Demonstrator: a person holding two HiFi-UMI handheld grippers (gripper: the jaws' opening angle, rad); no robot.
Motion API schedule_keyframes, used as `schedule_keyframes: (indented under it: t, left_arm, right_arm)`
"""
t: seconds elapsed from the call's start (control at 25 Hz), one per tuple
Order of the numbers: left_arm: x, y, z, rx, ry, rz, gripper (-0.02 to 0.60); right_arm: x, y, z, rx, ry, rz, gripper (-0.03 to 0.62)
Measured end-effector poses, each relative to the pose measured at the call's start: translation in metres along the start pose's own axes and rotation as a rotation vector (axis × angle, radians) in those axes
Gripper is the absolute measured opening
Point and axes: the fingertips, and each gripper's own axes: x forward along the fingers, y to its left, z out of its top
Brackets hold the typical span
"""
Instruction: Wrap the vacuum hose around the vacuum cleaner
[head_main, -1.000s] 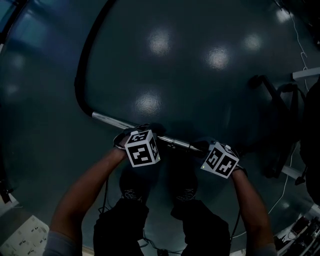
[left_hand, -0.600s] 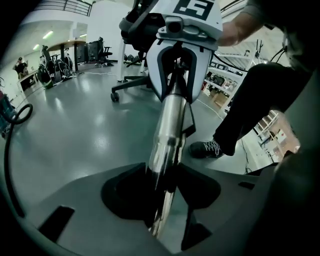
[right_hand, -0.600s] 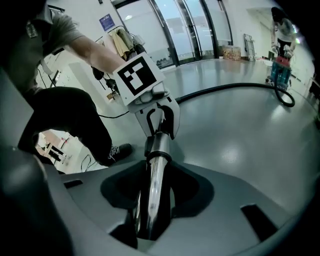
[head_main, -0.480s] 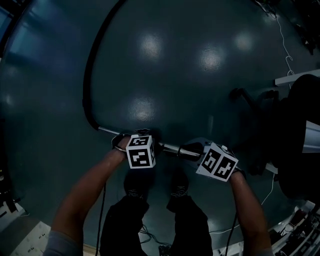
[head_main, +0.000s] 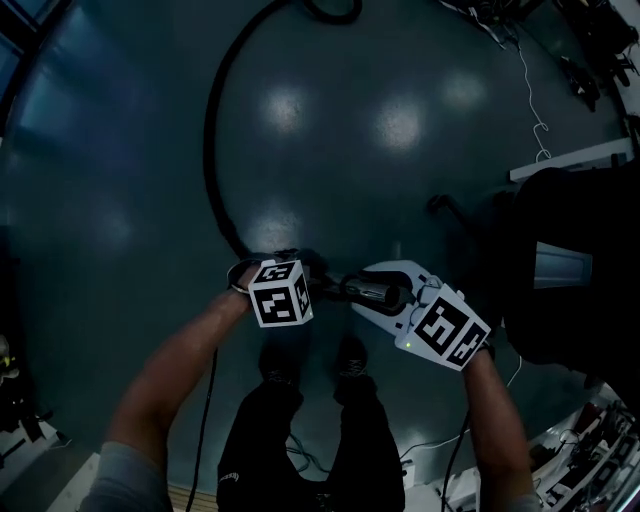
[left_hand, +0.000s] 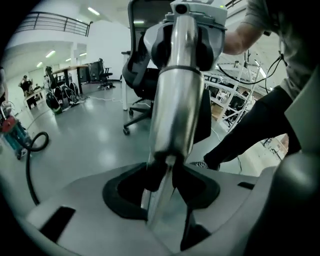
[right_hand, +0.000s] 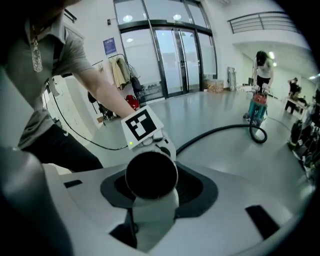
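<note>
Long black vacuum hose (head_main: 213, 150), lying curved across the glossy grey floor (head_main: 420, 200) towards the far-off red-and-teal canister vacuum cleaner (right_hand: 257, 111), could be jerked or dropped if its shiny metal wand tube (left_hand: 175, 100), around which the left gripper (left_hand: 167, 172) fingers are closing and whose dark open end is clamped in the partly spread right gripper (right_hand: 150, 210) fingers, is allowed to slip.

Glossy dark floor (head_main: 120, 200) with ceiling-light glare. Head view: black office chair (head_main: 600, 220) at 3 o'clock, white cable (head_main: 524, 75) on the floor at 1. Right gripper view: glass doors (right_hand: 170, 55) at 12, coats (right_hand: 120, 72) hanging at 10, standing person (right_hand: 262, 62) at 2. Left gripper view: white shelving (left_hand: 235, 85) at 3, balcony railing (left_hand: 55, 22) at 10.
</note>
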Motion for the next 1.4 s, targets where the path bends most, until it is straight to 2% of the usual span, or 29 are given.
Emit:
schedule_keyframes:
  t: [0.12, 0.28, 0.48, 0.68, 0.88, 1.16, 1.4]
  left_arm:
    - [-0.049, 0.003, 0.034, 0.024, -0.056, 0.022, 0.184]
    - [-0.115, 0.000, 0.081, 0.012, -0.159, 0.041, 0.184]
    - [-0.186, -0.005, 0.135, -0.009, -0.285, 0.057, 0.179]
    - [-0.236, -0.001, 0.180, -0.035, -0.362, 0.092, 0.178]
    - [-0.283, 0.006, 0.223, -0.063, -0.389, 0.134, 0.176]
    - [-0.338, 0.050, 0.279, -0.148, -0.411, 0.154, 0.176]
    - [-0.364, 0.091, 0.320, -0.232, -0.468, 0.183, 0.176]
  right_arm:
    - [-0.029, 0.009, 0.066, 0.007, -0.080, -0.065, 0.155]
    - [-0.068, 0.021, 0.146, 0.000, -0.176, -0.145, 0.153]
    - [-0.119, 0.029, 0.218, -0.017, -0.265, -0.173, 0.153]
    - [-0.169, 0.023, 0.262, -0.017, -0.336, -0.159, 0.153]
    - [-0.217, 0.015, 0.301, -0.034, -0.409, -0.122, 0.153]
    - [-0.268, -0.028, 0.363, -0.075, -0.530, -0.076, 0.153]
    - [-0.316, -0.063, 0.387, -0.102, -0.633, -0.082, 0.153]
